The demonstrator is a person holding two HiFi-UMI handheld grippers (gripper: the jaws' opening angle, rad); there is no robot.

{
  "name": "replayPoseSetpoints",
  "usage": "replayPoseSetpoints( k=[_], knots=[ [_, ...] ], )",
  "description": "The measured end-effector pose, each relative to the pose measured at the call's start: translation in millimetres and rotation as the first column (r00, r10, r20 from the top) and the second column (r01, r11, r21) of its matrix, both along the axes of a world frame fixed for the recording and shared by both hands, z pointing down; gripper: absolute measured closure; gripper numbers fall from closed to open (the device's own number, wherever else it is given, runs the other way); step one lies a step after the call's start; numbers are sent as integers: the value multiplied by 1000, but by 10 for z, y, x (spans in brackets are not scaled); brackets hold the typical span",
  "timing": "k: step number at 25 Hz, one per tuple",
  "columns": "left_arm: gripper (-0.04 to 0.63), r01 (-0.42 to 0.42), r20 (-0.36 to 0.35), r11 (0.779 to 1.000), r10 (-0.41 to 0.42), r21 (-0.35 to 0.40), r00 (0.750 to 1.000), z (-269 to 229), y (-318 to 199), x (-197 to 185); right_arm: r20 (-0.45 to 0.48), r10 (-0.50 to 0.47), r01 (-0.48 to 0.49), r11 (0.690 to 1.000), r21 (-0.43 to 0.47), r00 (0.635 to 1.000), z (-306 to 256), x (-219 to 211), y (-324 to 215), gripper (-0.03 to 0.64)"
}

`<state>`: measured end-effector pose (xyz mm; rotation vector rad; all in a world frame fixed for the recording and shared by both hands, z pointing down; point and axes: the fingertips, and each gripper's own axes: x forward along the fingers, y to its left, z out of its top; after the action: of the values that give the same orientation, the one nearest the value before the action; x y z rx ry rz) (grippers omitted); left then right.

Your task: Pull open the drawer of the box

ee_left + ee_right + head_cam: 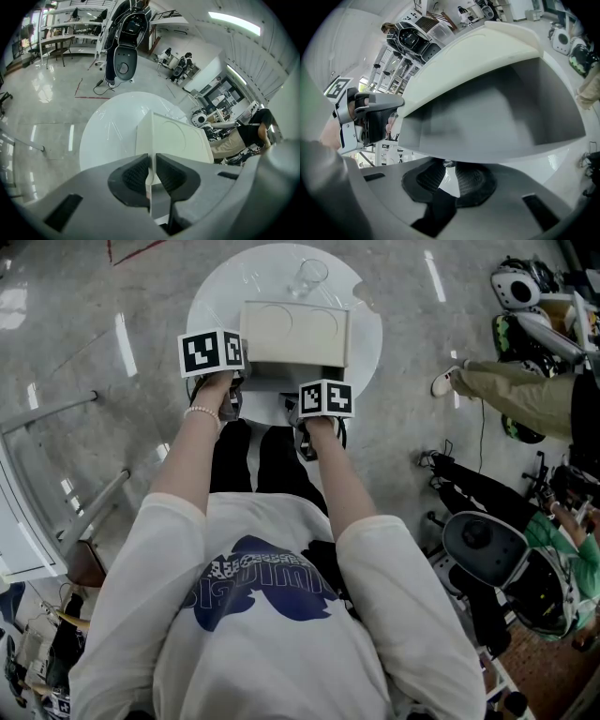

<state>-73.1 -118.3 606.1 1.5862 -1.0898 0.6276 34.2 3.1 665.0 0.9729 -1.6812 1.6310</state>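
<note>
The box [295, 332] sits on the table [214, 298], its drawer [497, 108] nearside, perhaps a glass [307, 277] behind.

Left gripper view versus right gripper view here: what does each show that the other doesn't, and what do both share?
Only the left gripper view: the flat top of the box with its round recess, and the thin white box edge that the left tool is closed on. Only the right gripper view: the drawer pulled out with its hollow inside showing, and the right tool closed on the small knob on the drawer's front. Both: the box, the left tool and the round white table.
</note>
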Motion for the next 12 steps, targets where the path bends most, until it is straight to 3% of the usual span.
replayPoseSetpoints(
  k=[12],
  knots=[
    [538, 2, 0, 1000, -2, 2, 1000, -9, 8, 8, 7, -29, 29, 999, -22, 1000, 9, 17, 292, 558]
  ],
)
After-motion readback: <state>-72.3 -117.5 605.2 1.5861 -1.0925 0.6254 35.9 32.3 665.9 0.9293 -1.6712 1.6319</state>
